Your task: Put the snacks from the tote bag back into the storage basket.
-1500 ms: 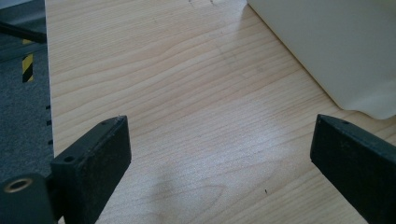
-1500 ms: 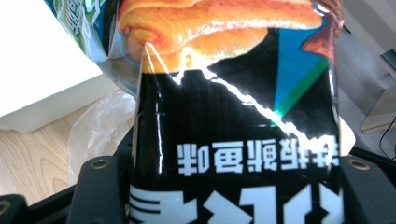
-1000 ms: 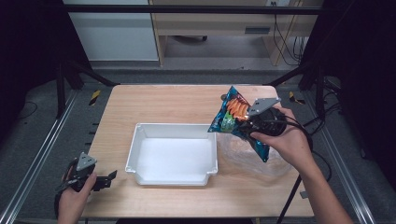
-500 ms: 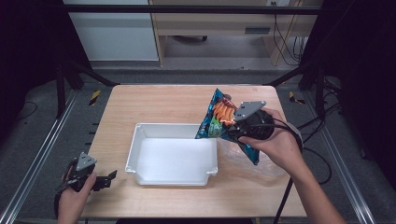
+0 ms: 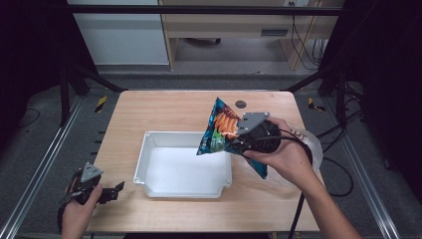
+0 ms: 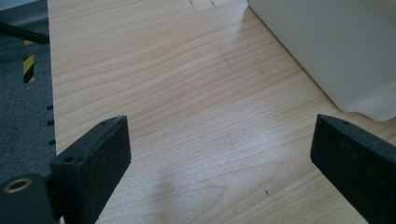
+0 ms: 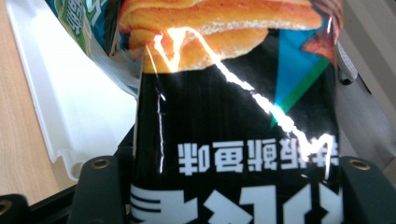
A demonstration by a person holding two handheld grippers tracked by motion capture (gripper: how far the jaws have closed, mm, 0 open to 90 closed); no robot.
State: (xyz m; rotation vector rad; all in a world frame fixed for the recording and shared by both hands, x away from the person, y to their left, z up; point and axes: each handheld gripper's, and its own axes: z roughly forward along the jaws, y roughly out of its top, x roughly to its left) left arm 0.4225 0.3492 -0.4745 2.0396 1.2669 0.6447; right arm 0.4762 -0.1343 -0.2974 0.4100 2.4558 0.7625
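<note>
A blue and black snack bag (image 5: 222, 130) with orange chips printed on it hangs tilted above the right rim of the white tray (image 5: 182, 186). My right gripper (image 5: 238, 141) is shut on the bag (image 7: 233, 112), whose glossy black panel sits between the two jaws. The tray (image 7: 70, 107) lies below and to the left in the right gripper view. My left gripper (image 5: 115, 189) rests at the table's front left corner, held by a hand. Its jaws stand wide open over bare wood (image 6: 215, 135), with the tray's corner (image 6: 336, 51) ahead to the right.
The wooden table (image 5: 164, 107) has a small dark round hole (image 5: 241, 104) near its back right. A crumpled clear plastic bag (image 5: 312, 144) lies under the right forearm. Metal rails and cables run along both sides of the table.
My right gripper has carried the snack bag leftward and slightly toward the front, from the table's right side to above the tray's right rim. The left gripper has stayed still.
</note>
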